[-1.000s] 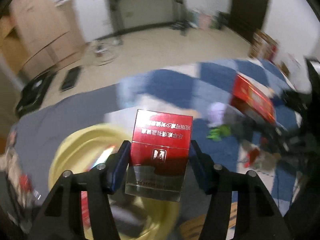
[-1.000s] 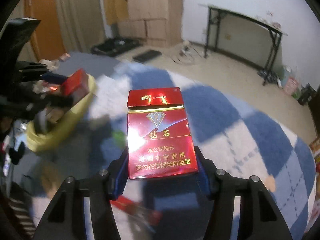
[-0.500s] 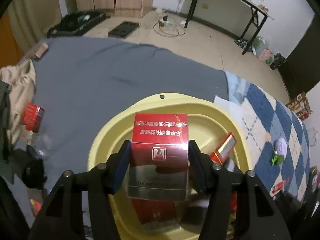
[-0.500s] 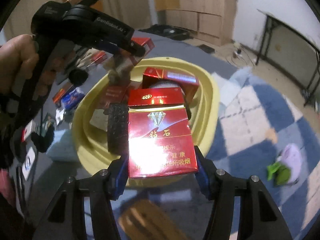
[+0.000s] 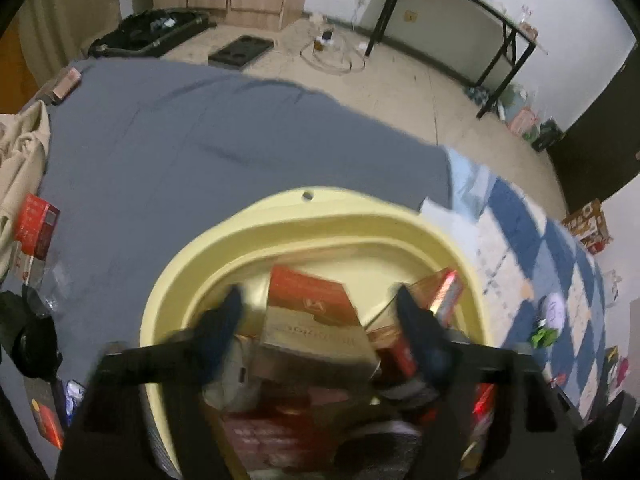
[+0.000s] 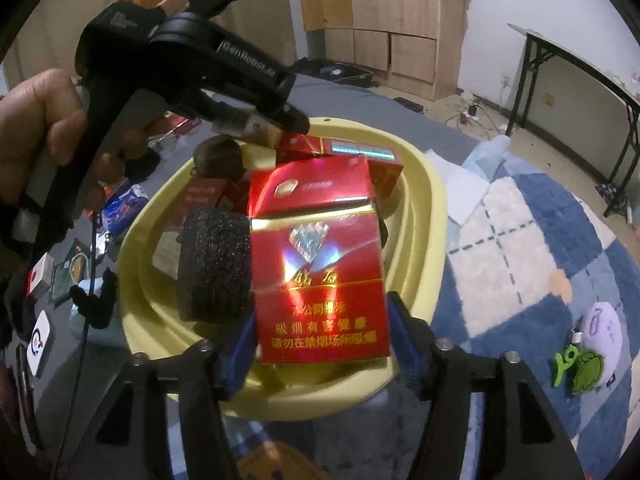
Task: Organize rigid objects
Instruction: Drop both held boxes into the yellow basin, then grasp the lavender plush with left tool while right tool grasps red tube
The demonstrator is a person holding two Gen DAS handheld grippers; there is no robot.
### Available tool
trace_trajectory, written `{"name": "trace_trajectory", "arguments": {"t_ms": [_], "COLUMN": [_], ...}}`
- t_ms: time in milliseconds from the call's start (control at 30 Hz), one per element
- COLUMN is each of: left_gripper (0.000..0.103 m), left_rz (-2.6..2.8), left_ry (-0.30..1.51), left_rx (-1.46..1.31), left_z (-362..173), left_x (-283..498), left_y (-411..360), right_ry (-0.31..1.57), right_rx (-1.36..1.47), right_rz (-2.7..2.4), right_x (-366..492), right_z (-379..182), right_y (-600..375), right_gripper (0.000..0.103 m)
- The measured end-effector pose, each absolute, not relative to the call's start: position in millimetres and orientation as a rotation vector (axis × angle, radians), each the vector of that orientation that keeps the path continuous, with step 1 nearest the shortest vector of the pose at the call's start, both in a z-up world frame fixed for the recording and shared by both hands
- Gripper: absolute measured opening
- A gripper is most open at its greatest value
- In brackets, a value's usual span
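1. Claws first: your left claw [image 5: 320, 320] stands wide apart over the pale yellow plastic basin [image 5: 304, 216], its jaws having just been opening, and the red-and-silver cigarette pack [image 5: 312, 320] lies loose between them, tilted on the pile inside the basin.
2. Your right claw [image 6: 320, 344] has also just been opening; its blue pads [image 6: 240, 344] look barely clear of the glossy red cigarette pack with gold lettering [image 6: 320, 276], which stands upright between them above the basin's near rim [image 6: 420, 216].
3. Risk for you: that glossy red pack sits close to the near rim, so it could tip outward onto the blue-and-white checked rug [image 6: 520, 248] rather than drop in, if you pull back before it falls clear.
4. Second risk: the dark rough-textured wheel-like block [image 6: 216, 268] stands just beside the pack on its left; a sideways retreat could knock it, or snag the pack.
5. Third risk: both claws crowd the same basin, so lifting them together could make them collide. The left tool [image 6: 192, 52] hangs right above your right claw's load.
6. Against the earlier frames: both packs were clamped tight, first carried over the rug, then brought above the basin; now both grips are released.
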State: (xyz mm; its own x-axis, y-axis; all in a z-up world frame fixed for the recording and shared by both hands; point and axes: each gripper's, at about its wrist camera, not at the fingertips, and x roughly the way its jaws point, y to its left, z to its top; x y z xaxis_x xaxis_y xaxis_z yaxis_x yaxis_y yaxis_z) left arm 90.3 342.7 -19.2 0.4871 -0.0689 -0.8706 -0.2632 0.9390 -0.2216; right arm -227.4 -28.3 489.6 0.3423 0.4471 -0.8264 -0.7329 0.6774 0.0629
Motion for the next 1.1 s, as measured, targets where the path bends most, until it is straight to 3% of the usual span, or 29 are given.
{"name": "trace_trajectory", "arguments": {"t_ms": [33,67,200,367,533,767,833,900,967,1100], "left_gripper": [0.099,0.102,0.103,0.103,0.103,0.102,0.097,0.067,0.049,0.047], "left_rz": [0.122,0.12,0.091,-0.074,-0.188,-0.189,-0.163,-0.193,-0.232,-0.214], "left_ry": [1.033,0.992,0.965,0.969,1.089,1.186,1.182,1.188,1.183,1.167], "left_rx": [-0.348,-0.336,-0.266,-0.151,-0.162,-0.063,-0.065,-0.114,-0.173,-0.166], "left_z": [-11,2,37,49,0,-59,-65,-70,-68,-58], "left_x": [87,84,92,114,141,170,179,185,181,171], "left_y": [340,332,290,180,102,50,50,52,53,56], "right_ry": [0.928,0.906,0.87,0.816,1.069,1.111,1.112,1.082,1.058,1.035], "right_rx": [-0.344,-0.336,-0.262,-0.161,-0.049,-0.128,-0.151,-0.168,-0.205,-0.22], "right_rz": [0.774,0.76,0.726,0.439,0.168,0.149,0.146,0.146,0.127,0.119], "right_x": [-229,-232,-245,-254,-231,-225,-221,-218,-215,-215], "right_z": [494,501,529,543,499,475,467,462,459,458], "right_y": [-32,-38,-70,-161,-238,-235,-230,-227,-222,-219], "right_gripper": [0.099,0.103,0.103,0.103,0.103,0.103,0.103,0.101,0.084,0.083]}}
